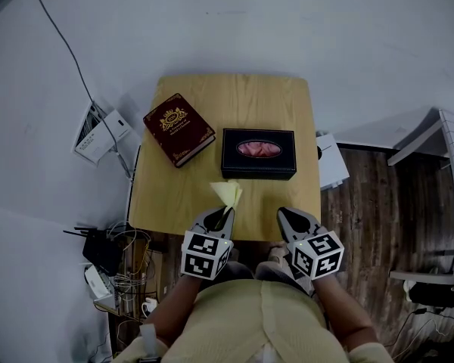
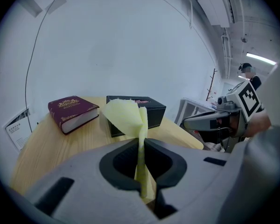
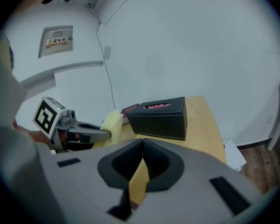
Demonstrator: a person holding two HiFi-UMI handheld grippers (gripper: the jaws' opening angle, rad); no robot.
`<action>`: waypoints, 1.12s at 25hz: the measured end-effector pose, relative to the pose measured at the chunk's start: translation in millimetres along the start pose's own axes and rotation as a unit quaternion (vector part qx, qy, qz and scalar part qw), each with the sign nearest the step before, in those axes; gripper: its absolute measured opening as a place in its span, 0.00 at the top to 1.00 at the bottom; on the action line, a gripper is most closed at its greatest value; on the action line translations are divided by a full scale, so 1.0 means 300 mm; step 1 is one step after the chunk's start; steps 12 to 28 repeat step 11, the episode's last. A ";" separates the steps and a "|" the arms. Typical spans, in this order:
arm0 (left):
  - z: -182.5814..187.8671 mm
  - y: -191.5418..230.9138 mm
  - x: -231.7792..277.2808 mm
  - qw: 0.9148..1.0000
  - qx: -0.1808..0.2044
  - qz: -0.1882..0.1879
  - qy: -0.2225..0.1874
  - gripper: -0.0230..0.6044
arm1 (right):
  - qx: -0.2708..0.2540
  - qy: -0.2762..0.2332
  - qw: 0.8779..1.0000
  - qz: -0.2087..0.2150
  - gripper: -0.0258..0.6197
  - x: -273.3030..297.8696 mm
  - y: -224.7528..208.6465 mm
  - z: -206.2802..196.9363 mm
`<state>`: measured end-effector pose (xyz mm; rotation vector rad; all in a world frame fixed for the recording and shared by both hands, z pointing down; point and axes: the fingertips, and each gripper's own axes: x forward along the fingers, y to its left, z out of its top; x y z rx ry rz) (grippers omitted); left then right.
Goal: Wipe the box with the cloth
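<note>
The black box point(image 1: 259, 153) sits mid-table point(image 1: 234, 97), a red book point(image 1: 178, 128) beside it. In front of the box, the left gripper point(image 1: 225, 209) has its fingers clamped on the yellow cloth point(image 1: 227, 193). The right gripper point(image 1: 287, 214) has its fingers together, empty.

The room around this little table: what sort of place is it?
Probably an office or lab workroom, not a home: a small wooden table against a bare white wall, cables tangled beside it, and exposed ceiling ducting.
</note>
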<state>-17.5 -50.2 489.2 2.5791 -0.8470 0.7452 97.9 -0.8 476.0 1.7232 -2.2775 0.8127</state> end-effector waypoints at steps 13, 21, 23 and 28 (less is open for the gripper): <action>0.028 -0.001 0.009 1.000 0.008 0.000 -0.006 0.92 | 0.000 -0.007 1.000 0.001 0.91 0.010 -0.018 0.028; 0.028 -0.001 0.009 1.000 0.008 0.000 -0.006 0.92 | 0.000 -0.007 1.000 0.001 0.91 0.010 -0.018 0.028; 0.028 -0.001 0.009 1.000 0.008 0.000 -0.006 0.92 | 0.000 -0.007 1.000 0.001 0.91 0.010 -0.018 0.028; 0.028 -0.001 0.009 1.000 0.008 0.000 -0.006 0.92 | 0.000 -0.007 1.000 0.001 0.91 0.010 -0.018 0.028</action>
